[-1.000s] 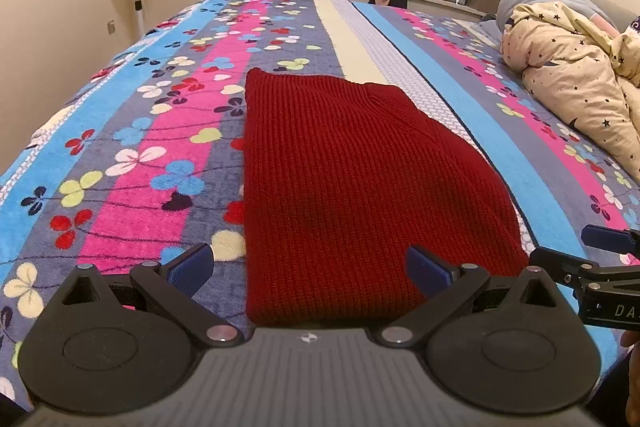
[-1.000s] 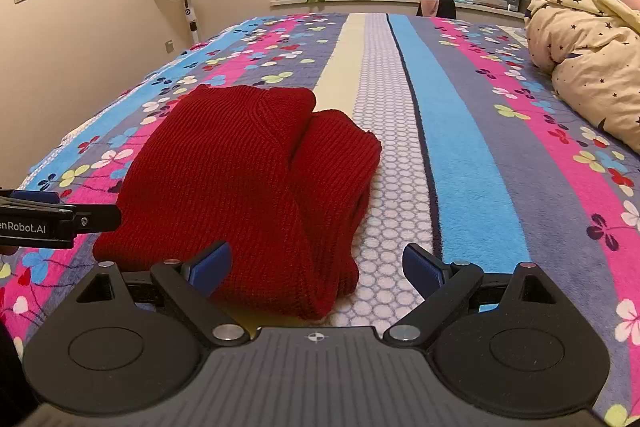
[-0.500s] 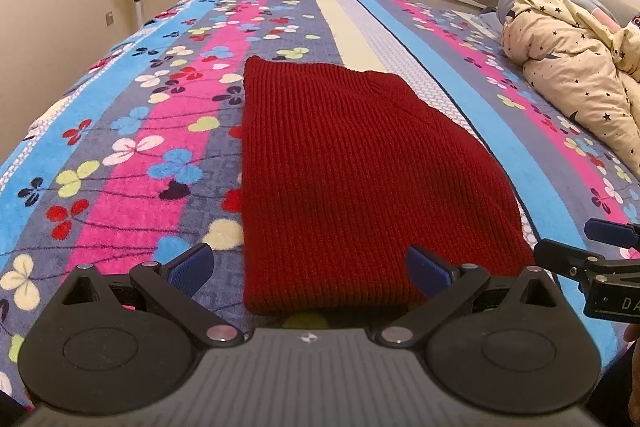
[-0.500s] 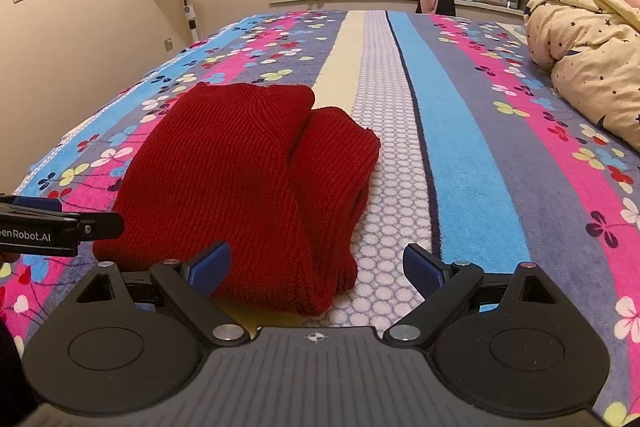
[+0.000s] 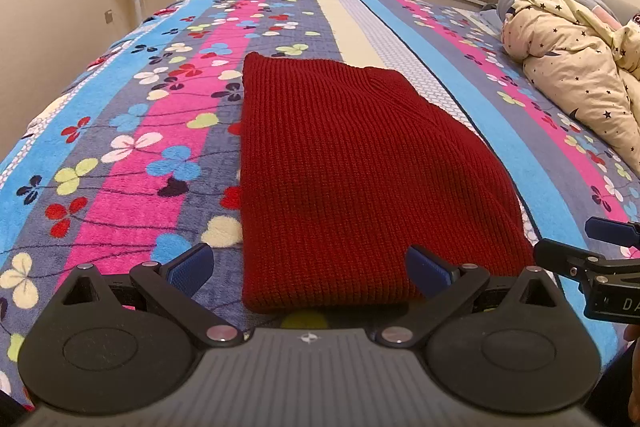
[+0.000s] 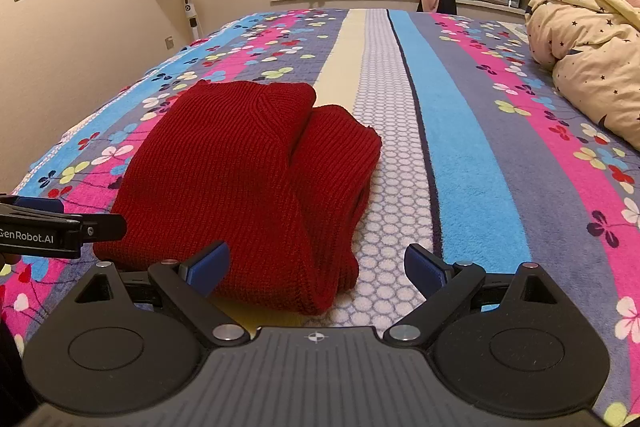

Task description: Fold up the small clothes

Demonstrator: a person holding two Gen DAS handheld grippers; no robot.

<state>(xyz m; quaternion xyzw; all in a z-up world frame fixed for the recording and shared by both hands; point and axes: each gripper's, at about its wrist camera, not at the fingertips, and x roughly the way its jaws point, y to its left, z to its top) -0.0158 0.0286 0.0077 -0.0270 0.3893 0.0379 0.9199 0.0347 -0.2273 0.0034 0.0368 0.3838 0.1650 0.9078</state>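
Both of your grippers hang just off the near hem of the red knit sweater point(image 5: 360, 179), which lies folded lengthwise on the striped floral blanket point(image 5: 120, 155) — you're set up for the crosswise fold, by my read. Your left gripper point(image 5: 308, 267) is spread wide and holding nothing, its right pad in front of the hem and its left pad out over the blanket. Your right gripper point(image 6: 316, 265) is spread just as wide, also empty, straddling the sweater's right-hand near corner.

Watch that right side. From the right wrist view the tucked sleeve section point(image 6: 340, 163) sits as a separate, thicker roll beside the main panel. Pinch only the top layer there and the sleeve likely slides out as you lift, and the fold opens up.

The plush blanket is the other trap — come in too low and a finger could snag the pile and drag bedding along with the knit.

And uneven grips mean a skewed fold, so match your two hands along that hem.
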